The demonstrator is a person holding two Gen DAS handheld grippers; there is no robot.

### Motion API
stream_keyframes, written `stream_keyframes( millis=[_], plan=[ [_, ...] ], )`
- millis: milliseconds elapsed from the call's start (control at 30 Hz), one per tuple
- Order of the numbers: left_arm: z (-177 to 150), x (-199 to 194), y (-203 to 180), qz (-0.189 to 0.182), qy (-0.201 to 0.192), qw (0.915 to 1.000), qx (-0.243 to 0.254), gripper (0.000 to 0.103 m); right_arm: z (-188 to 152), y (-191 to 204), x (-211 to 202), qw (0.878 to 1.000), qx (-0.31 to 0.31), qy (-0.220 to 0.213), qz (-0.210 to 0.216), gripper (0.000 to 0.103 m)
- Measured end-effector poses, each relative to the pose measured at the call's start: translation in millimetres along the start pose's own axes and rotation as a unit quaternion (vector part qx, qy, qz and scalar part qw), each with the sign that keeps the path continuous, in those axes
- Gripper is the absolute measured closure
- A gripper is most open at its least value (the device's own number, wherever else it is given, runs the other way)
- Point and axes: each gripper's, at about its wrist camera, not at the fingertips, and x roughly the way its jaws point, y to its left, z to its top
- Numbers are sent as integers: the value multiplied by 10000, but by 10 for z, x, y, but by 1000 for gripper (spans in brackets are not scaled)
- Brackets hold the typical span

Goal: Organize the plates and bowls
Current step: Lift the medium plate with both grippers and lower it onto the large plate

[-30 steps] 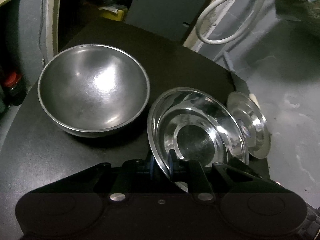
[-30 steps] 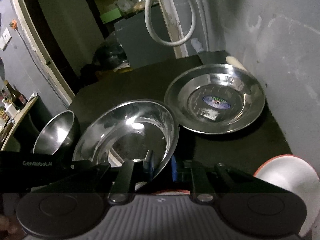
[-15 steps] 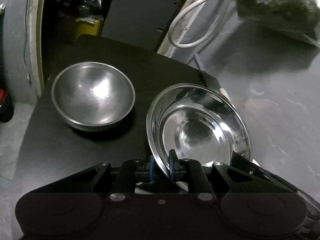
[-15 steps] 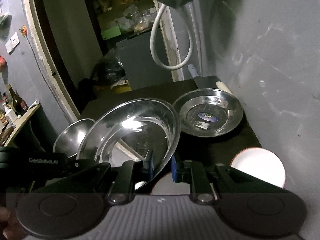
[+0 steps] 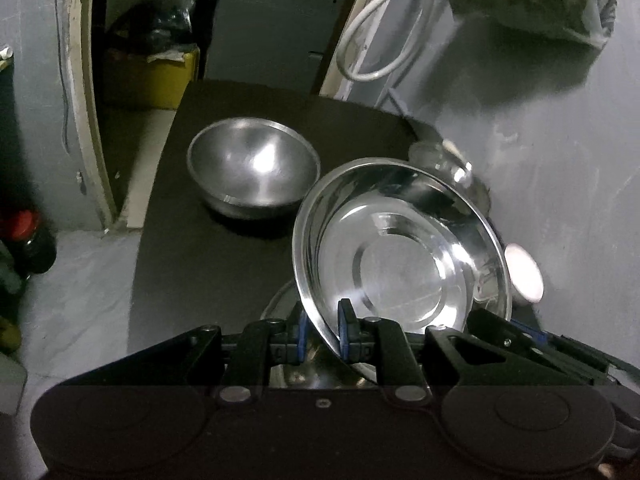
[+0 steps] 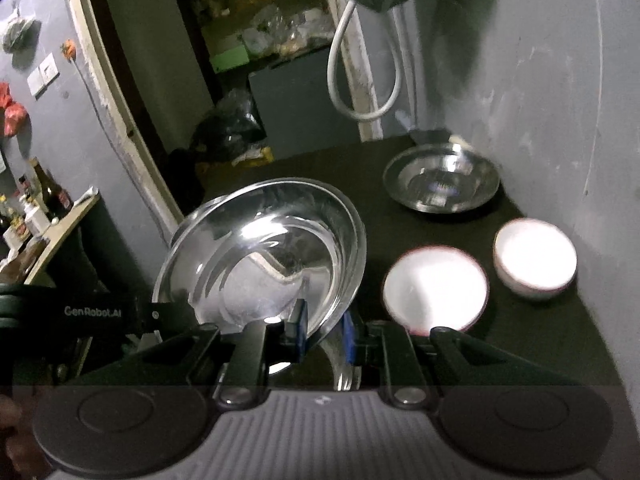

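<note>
Blue pads of the left gripper (image 5: 323,330) pinch the near rim of a shiny steel plate (image 5: 400,264), which tilts up off the black table (image 5: 192,264) with its hollow facing the camera. Over on the other side, the right gripper (image 6: 325,330) is clamped the same way on the rim of a second steel plate (image 6: 264,248), also lifted and leaning to the left; the left gripper's black body, lettered in white, pokes in at the left edge of that view. Beyond the held pair, I count one more steel plate (image 6: 442,184) lying flat at the far right corner of the table, close to the grey wall (image 6: 560,100), a label faintly visible in its middle. One deep steel bowl (image 5: 254,166) sits upright toward the far left of the tabletop, well apart from that plate. Two white bowls with reddish rims stand near the right edge: the nearer white bowl (image 6: 436,290) just beside the right gripper, the farther white bowl (image 6: 535,258) close against the wall. Past the table, a white hose (image 6: 360,80) loops down beside a doorframe, and a few bottles (image 6: 48,196) crowd a shelf off to the left.
</note>
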Motion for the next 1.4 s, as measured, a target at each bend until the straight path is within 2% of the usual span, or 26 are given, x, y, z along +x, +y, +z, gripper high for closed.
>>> stream_keyframes(
  millis=[333, 767, 1400],
  plan=[
    [-226, -27, 127, 114, 435, 9990, 76, 87, -314, 190, -41, 9983, -87, 566, -139, 79],
    [-240, -24, 86, 221, 633, 9976, 184, 85, -366, 236, -81, 9971, -125, 725, -198, 79],
    [-269, 110, 44, 396, 921, 9950, 52, 82, -358, 219, 41, 9950, -151, 975, -150, 76]
  ],
)
